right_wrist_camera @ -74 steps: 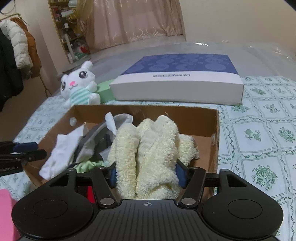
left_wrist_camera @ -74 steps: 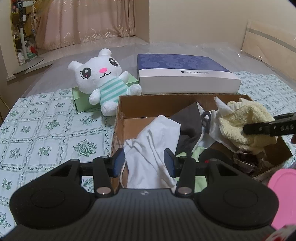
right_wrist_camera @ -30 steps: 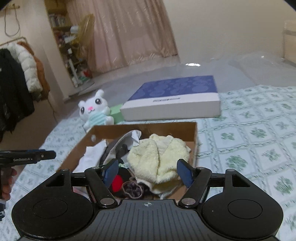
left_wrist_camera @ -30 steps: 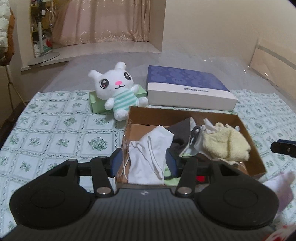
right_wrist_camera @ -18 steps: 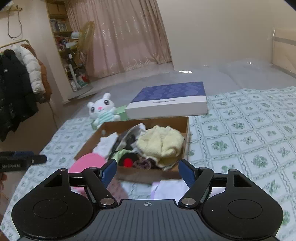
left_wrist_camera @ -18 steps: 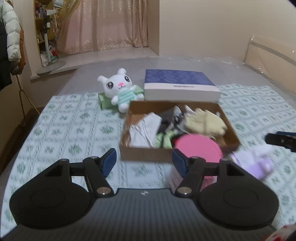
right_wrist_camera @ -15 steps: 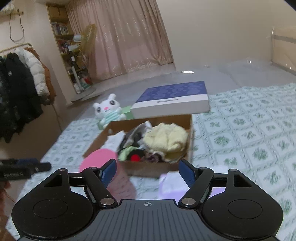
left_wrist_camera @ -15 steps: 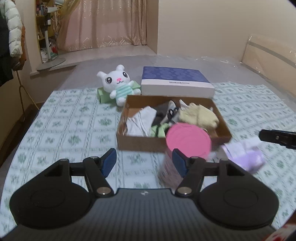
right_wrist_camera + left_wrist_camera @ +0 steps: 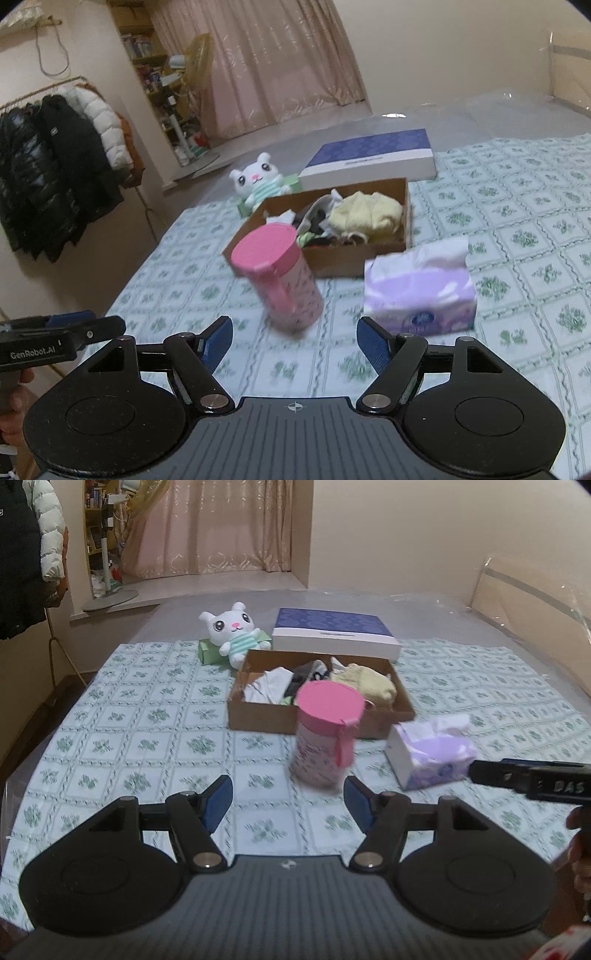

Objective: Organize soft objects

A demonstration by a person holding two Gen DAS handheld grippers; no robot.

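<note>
Showing coats (image 9: 55, 177) only in the right view; both grippers' fingers (image 9: 218, 805) (image 9: 373, 347) released.

We counted one cardboard box (image 9: 266, 716), one pink canister (image 9: 325, 734), one tissue pack (image 9: 419, 295), one plush bunny (image 9: 232, 633), one blue box (image 9: 334, 633).

Both grippers have pulled back from the cardboard box (image 9: 258, 720); the right gripper (image 9: 294, 341) has released the yellow towel (image 9: 365, 216), and the left gripper (image 9: 288, 801) has opened wider, empty.
</note>
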